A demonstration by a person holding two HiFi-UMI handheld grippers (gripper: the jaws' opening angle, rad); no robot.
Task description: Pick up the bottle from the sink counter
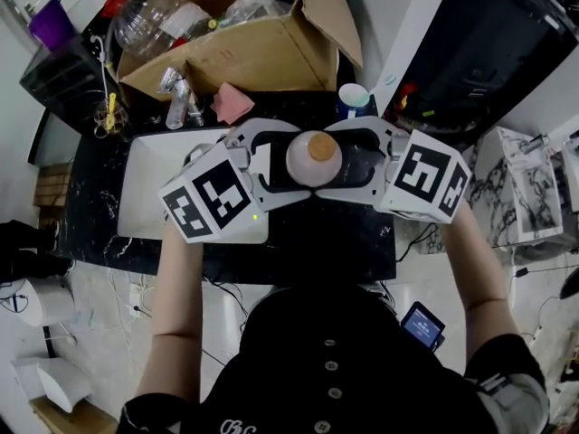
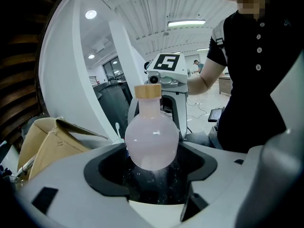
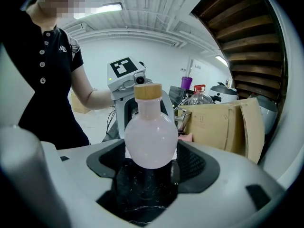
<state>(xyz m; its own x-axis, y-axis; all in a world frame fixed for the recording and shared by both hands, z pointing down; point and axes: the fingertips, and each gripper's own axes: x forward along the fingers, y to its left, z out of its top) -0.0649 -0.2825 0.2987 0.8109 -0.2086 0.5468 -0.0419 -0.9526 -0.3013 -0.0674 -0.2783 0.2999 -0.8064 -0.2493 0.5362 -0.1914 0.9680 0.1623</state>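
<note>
A round pale pink bottle (image 1: 314, 158) with a tan cork cap stands upright between my two grippers, over the black marble counter (image 1: 308, 242). My left gripper (image 1: 301, 161) reaches it from the left and my right gripper (image 1: 324, 161) from the right, their tips meeting around the bulb. In the left gripper view the bottle (image 2: 152, 144) fills the gap of the left gripper (image 2: 153, 146), jaw tips against the bulb's sides. The right gripper view shows the same bottle (image 3: 150, 137) inside the right gripper (image 3: 151, 144). I cannot tell whether its base touches the counter.
A white sink (image 1: 149, 188) lies left of the grippers. Behind them stand an open cardboard box (image 1: 253, 52) with plastic bottles, a pink cloth (image 1: 233, 102) and a blue-and-white cup (image 1: 353, 98). The counter's front edge is just below the grippers.
</note>
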